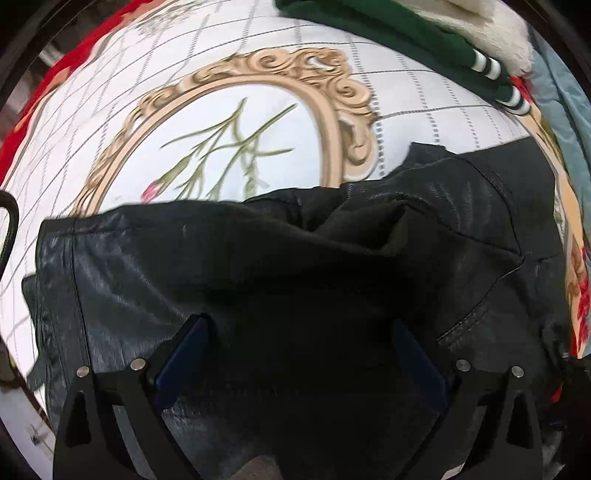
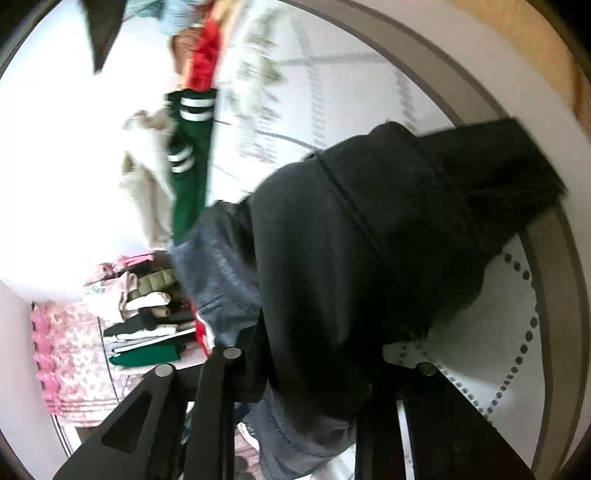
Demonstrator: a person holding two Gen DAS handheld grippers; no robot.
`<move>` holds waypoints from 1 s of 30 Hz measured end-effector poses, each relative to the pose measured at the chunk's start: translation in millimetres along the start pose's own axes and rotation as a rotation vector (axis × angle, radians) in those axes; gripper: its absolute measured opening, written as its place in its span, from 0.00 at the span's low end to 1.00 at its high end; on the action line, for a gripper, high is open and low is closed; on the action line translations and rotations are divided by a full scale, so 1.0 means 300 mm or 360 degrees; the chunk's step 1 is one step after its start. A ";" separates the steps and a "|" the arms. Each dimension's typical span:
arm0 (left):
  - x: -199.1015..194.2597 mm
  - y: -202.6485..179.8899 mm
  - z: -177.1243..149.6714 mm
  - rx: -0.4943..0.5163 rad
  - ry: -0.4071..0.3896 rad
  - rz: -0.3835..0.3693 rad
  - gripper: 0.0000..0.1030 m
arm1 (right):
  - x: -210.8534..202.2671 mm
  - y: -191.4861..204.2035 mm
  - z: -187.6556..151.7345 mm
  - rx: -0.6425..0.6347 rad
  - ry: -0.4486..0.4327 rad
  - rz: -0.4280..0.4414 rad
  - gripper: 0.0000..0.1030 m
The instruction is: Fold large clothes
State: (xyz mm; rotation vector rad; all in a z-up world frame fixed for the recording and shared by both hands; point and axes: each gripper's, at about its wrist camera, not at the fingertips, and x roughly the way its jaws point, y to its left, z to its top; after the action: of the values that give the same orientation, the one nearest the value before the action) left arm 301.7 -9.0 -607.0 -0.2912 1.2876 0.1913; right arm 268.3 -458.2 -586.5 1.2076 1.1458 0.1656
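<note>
black leather jacket (image 1: 280, 266) beneath the left gripper (image 1: 301, 332)'s spread fingers, bunched between the right gripper (image 2: 314, 354)'s pinching fingers

Black jacket (image 2: 369, 236) hides the right hand-held gripper (image 2: 314, 369) fingertips; background blurred.

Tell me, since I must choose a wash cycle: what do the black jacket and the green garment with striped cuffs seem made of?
Black jacket: likely leather or faux leather, with a glossy, creased sheen and stitched seams. Green garment: apparently a matte knit, with ribbed white-striped cuffs. The fibre cannot be told.
</note>
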 end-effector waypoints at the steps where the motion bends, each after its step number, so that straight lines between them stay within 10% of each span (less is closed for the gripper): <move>1: 0.003 -0.017 0.010 0.0023 -0.0005 -0.0008 1.00 | -0.016 0.034 0.007 -0.0020 -0.0013 0.0007 0.20; 15: 0.127 -0.383 0.253 0.0248 0.0073 -0.0553 1.00 | -0.212 0.617 -0.035 -0.0838 -0.0206 -0.0288 0.19; 21: -0.018 0.004 0.220 -0.0264 -0.0053 -0.0606 1.00 | -0.075 0.808 -0.210 -0.1279 -0.0013 -0.0362 0.19; 22: -0.058 0.082 0.192 -0.0383 0.0066 -0.0413 1.00 | -0.037 0.834 -0.265 -0.1357 0.0043 -0.0360 0.19; 30: -0.354 0.680 -0.113 -0.0867 -0.0049 -0.0085 1.00 | 0.370 0.771 -0.678 -0.1630 0.0598 -0.0358 0.19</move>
State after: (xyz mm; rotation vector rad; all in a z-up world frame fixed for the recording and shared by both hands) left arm 180.6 176.0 -534.9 -0.7828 1.1782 0.5003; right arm 269.2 -159.8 -451.4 0.1354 1.2527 0.7298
